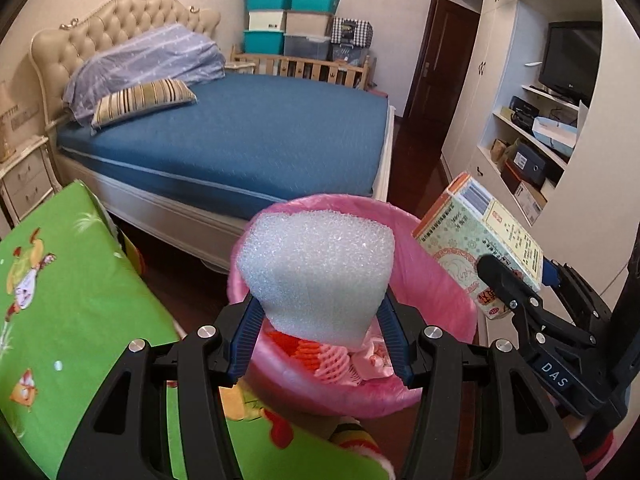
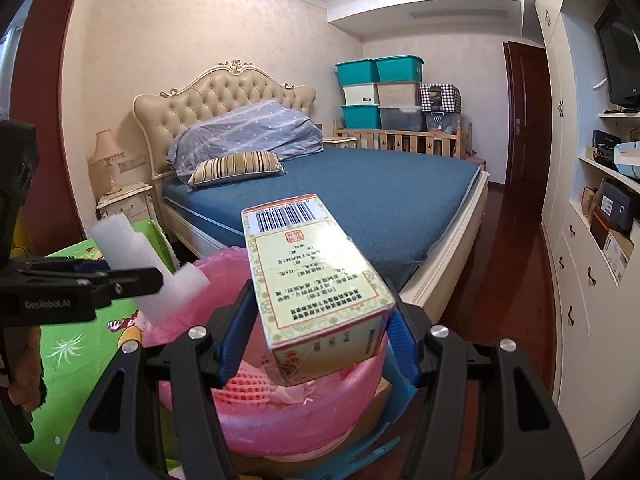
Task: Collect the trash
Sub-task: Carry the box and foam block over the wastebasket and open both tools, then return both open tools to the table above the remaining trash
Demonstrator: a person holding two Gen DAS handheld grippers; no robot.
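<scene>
My left gripper (image 1: 318,312) is shut on a white foam block (image 1: 316,272) and holds it over the pink-lined trash bin (image 1: 448,292). The foam also shows in the right wrist view (image 2: 132,256), held by the left gripper (image 2: 160,280). My right gripper (image 2: 316,320) is shut on a cardboard box with a barcode (image 2: 312,280), held above the bin (image 2: 280,420). The box also shows in the left wrist view (image 1: 480,240), gripped by the right gripper (image 1: 496,280). Inside the bin lie red and pink foam netting (image 1: 320,354) and pink scraps.
A green cartoon-print surface (image 1: 60,300) lies left of the bin. A bed with a blue mattress (image 1: 248,136) stands behind it. White cupboards and shelves (image 1: 532,140) line the right. Dark wood floor (image 2: 516,264) runs between the bed and the cupboards.
</scene>
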